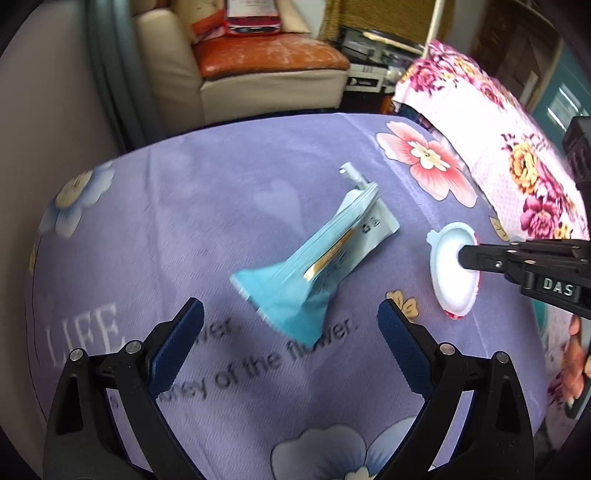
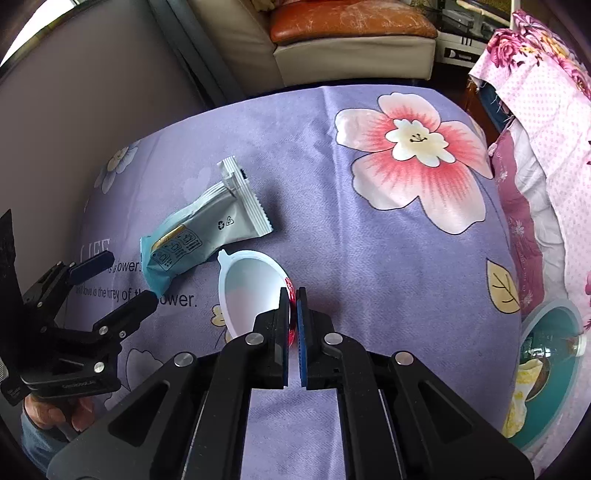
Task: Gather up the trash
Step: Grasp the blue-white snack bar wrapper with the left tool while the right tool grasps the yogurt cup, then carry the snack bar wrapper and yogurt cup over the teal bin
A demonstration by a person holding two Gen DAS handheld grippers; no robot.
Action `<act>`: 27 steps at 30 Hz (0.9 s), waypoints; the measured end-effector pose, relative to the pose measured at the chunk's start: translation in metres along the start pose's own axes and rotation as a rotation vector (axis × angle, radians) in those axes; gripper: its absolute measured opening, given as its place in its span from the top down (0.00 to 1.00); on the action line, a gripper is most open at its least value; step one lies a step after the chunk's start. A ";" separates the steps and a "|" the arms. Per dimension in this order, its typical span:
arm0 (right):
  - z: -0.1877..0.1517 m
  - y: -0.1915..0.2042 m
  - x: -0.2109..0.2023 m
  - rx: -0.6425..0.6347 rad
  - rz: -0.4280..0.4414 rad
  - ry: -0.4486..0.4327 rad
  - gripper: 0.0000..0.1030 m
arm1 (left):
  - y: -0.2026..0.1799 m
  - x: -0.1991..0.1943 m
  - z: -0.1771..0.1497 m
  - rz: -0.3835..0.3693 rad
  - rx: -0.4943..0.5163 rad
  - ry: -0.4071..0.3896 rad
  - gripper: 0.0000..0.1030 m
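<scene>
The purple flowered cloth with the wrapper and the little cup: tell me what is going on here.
A person is clearing trash from the purple cloth with two hand-held grippers. The right gripper has its jaws shut on the rim of a small white cup. The left gripper hangs open over a blue and silver snack wrapper, not touching it. A teal bin with trash in it stands off the cloth's right edge.

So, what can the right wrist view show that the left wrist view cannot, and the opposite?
Only the right wrist view shows the teal bin with trash in it at the table's right edge, and how the right gripper pinches the cup's rim.

Only the left wrist view shows red packets on the sofa behind.

Both show the small white cup, the blue snack wrapper, the purple flowered cloth and the open left gripper.
</scene>
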State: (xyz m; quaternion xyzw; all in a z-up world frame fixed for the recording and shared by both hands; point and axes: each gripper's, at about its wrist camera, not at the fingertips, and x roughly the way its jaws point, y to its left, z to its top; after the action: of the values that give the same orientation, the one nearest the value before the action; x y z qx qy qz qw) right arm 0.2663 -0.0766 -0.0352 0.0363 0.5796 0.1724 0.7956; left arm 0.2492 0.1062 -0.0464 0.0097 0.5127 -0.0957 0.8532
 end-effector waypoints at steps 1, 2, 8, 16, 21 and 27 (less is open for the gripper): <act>0.000 -0.004 -0.003 0.003 0.001 -0.003 0.96 | -0.004 0.003 0.005 0.000 0.022 0.002 0.08; -0.001 -0.008 -0.006 0.005 0.001 -0.004 0.96 | -0.008 0.006 0.008 0.000 0.039 0.002 0.08; 0.004 -0.034 -0.014 0.031 0.015 -0.004 0.96 | -0.022 0.023 0.025 0.008 0.088 0.015 0.13; -0.004 -0.045 -0.016 0.042 0.032 -0.025 0.96 | -0.032 0.027 0.016 0.006 0.065 0.043 0.83; -0.011 -0.050 -0.025 0.074 0.049 -0.049 0.96 | -0.041 0.015 0.005 0.002 0.027 0.035 0.83; -0.030 -0.064 -0.042 0.111 0.043 -0.068 0.96 | -0.053 -0.002 -0.011 -0.032 -0.021 0.033 0.83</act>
State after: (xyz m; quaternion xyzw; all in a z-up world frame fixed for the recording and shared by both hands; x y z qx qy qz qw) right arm 0.2420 -0.1542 -0.0229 0.0989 0.5599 0.1556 0.8078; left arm 0.2293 0.0558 -0.0455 -0.0056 0.5277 -0.1036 0.8431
